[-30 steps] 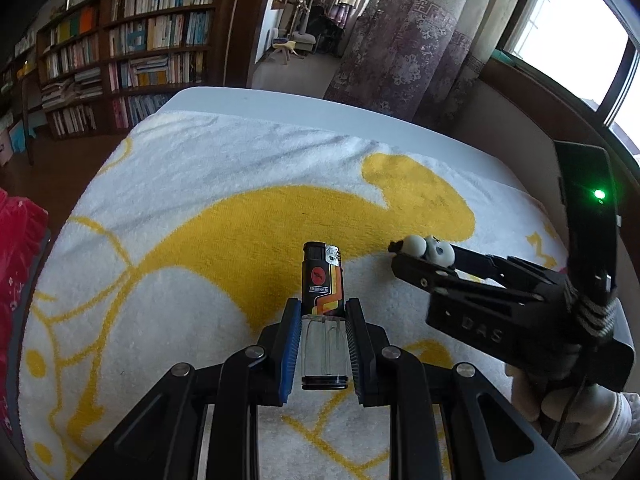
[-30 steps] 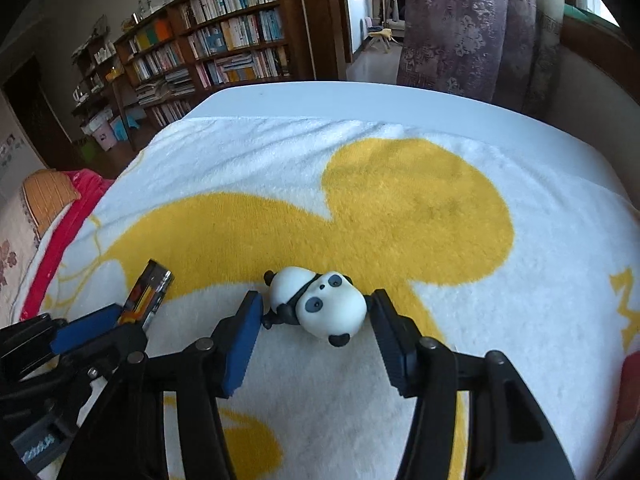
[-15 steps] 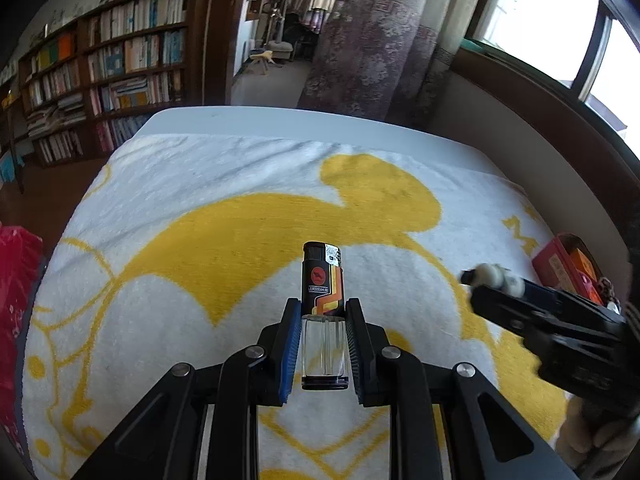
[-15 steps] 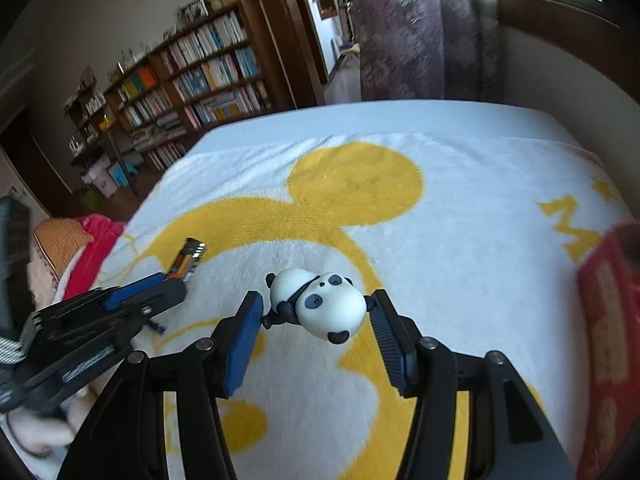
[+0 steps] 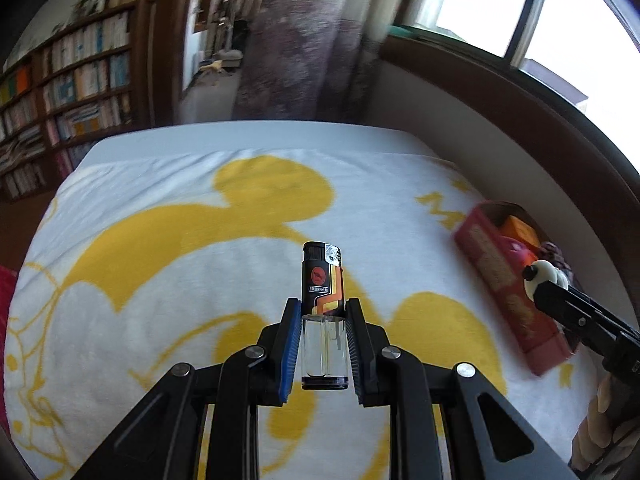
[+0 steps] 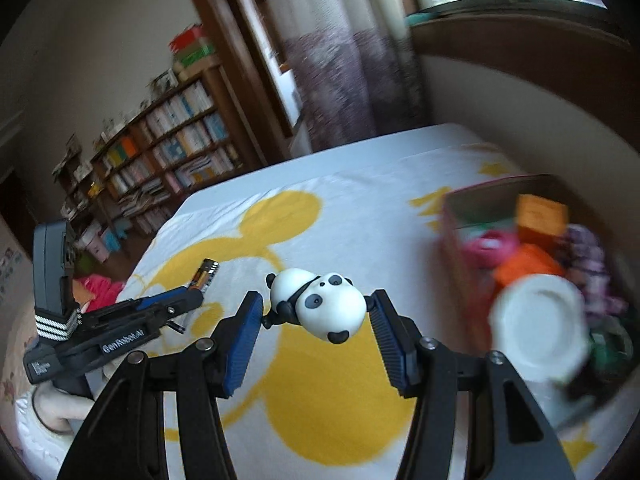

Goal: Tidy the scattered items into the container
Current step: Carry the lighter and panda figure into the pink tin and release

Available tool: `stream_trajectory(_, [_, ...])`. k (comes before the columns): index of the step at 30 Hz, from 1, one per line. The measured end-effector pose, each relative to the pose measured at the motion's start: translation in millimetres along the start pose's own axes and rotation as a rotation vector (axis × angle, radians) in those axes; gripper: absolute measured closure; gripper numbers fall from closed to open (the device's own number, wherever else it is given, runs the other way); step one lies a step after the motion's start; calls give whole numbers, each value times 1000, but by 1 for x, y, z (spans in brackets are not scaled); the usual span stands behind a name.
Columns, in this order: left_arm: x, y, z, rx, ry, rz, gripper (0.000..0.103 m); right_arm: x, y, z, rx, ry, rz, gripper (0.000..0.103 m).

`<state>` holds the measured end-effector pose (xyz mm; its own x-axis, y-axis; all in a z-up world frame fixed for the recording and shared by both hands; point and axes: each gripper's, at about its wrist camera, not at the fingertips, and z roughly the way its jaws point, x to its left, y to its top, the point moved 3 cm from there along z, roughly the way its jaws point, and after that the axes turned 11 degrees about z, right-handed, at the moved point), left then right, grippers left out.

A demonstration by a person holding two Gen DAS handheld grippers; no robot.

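Note:
My left gripper [image 5: 323,344] is shut on a black and orange lighter [image 5: 322,280] with a clear base, held upright above the towel. A white and black panda figure [image 6: 320,304] lies sideways between the blue pads of my right gripper [image 6: 318,336], which is shut on it. The red box [image 5: 508,280] sits at the right of the left wrist view, with the panda [image 5: 542,276] hovering at its near side. In the right wrist view the red box [image 6: 460,248] is at the right, blurred, holding several items. The left gripper [image 6: 176,300] shows at the left there.
A white towel with a yellow pattern [image 5: 200,240] covers the bed. Inside the box lie a white round lid [image 6: 536,320], orange items and a patterned cloth. A bookshelf [image 6: 160,152] and curtains [image 5: 304,60] stand beyond. A red cloth [image 6: 96,284] lies at the left edge.
Both grippers have risen and swung right toward the red box, which has come into view. The lighter and the panda stay gripped. The right gripper has rolled.

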<state>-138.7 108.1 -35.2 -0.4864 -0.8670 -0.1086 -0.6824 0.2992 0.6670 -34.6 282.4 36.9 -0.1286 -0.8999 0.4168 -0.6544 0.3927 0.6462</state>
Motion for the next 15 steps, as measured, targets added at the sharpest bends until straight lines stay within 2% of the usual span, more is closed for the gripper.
stream_trajectory(10, [-92,29,6,-20,-105,120,80,-107,12,-77,-146,-170,117,44])
stream_trajectory(15, [-139,42,18,-10,-148,185,80,-144,12,-89,-158,-209,159,44])
